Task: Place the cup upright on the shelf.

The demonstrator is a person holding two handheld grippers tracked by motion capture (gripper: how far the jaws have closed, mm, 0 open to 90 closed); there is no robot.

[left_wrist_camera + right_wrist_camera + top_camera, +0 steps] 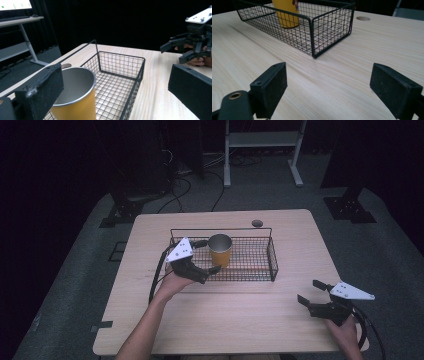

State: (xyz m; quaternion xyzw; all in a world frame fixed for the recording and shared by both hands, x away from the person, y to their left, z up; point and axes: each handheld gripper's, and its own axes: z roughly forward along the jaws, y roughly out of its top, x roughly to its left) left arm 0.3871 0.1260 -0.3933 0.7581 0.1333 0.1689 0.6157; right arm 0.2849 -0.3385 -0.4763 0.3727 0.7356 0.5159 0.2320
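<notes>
A yellow metal cup (220, 251) stands upright in the left half of a black wire basket (273, 262) on the wooden table. My left gripper (210, 255) reaches into the basket from the left, open, its jaws either side of the cup. In the left gripper view the cup (75, 100) sits close against the left jaw, and I cannot tell if they touch; the basket (120, 65) stretches ahead. My right gripper (310, 292) hovers open over bare table at the front right, nothing between its jaws. The right gripper view looks at the basket (329, 27) and cup (287, 12).
A round cable hole (257, 223) lies in the table behind the basket. A white metal stand (262, 140) and floor cables sit beyond the far edge. A desk with a lit screen (15, 4) stands off to the side.
</notes>
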